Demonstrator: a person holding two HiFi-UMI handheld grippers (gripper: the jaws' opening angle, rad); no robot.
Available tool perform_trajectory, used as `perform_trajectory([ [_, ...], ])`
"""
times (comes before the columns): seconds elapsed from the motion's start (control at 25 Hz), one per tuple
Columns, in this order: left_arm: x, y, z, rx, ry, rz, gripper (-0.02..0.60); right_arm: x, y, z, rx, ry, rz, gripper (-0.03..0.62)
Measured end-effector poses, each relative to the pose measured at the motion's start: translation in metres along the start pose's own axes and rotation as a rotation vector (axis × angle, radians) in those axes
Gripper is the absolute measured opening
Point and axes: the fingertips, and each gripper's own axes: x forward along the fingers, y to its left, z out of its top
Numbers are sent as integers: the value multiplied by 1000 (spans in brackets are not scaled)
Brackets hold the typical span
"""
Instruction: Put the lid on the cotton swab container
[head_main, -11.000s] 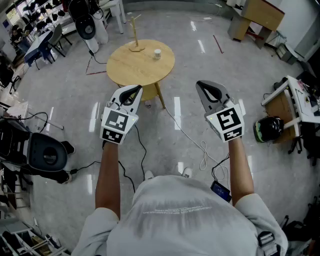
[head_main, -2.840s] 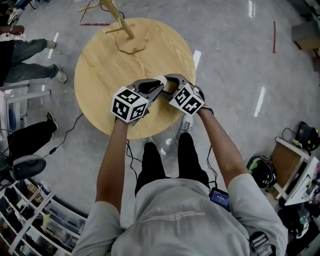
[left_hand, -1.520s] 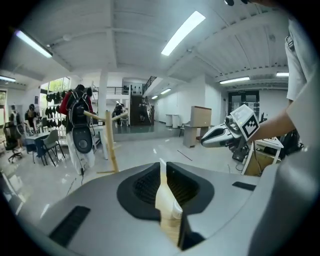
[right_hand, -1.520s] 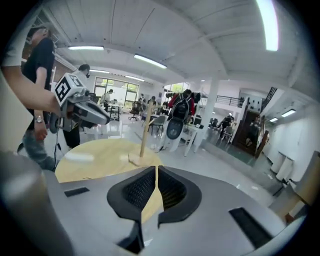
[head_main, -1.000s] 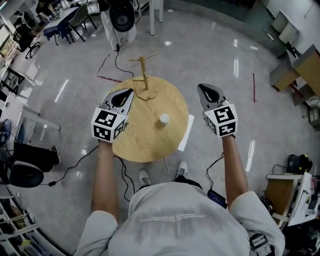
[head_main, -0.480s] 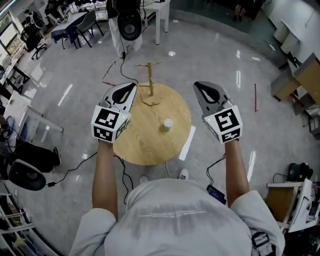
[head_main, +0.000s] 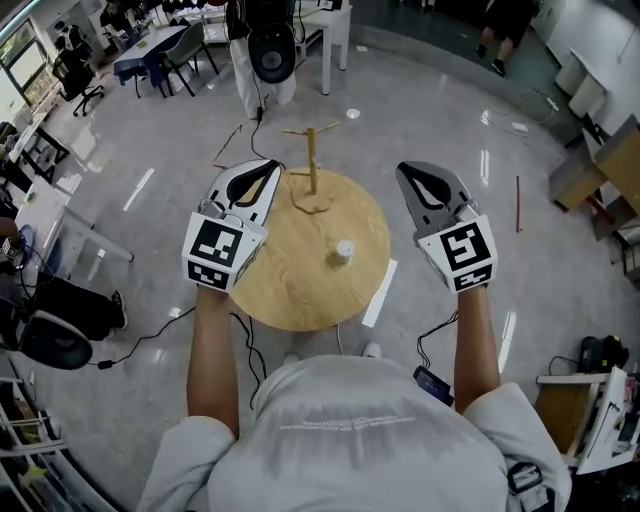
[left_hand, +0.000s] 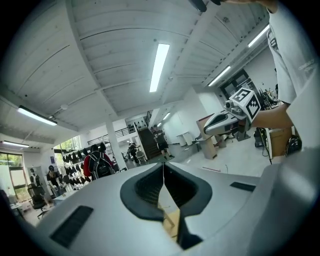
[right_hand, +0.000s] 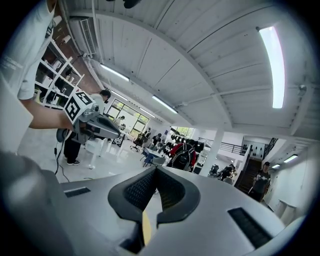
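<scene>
The white cotton swab container (head_main: 343, 252) stands with its lid on, right of centre on the round wooden table (head_main: 290, 290). My left gripper (head_main: 262, 172) is raised high over the table's left side, shut and empty. My right gripper (head_main: 428, 172) is held high off the table's right edge, shut with nothing in it. Both point level and away from me. In the left gripper view the jaws (left_hand: 163, 165) meet, with the right gripper (left_hand: 225, 117) visible beyond. The right gripper view shows closed jaws (right_hand: 154, 171) and the left gripper (right_hand: 97, 127).
A wooden stand with branching arms (head_main: 312, 170) rises at the table's far edge. A black fan (head_main: 272, 45) and a white table (head_main: 330, 20) stand beyond. Cables (head_main: 240, 340) trail on the floor near my feet. A chair base (head_main: 50, 335) and shelving are at left.
Both grippers rose slightly and stayed shut and empty. My view drew back a little from the table, and the container sits untouched.
</scene>
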Motion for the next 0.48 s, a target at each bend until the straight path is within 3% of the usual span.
perform_trajectory([
  [0.48,-1,-5,-5,22,12,-20,23,3,-3,0,-16,4,-19,27],
])
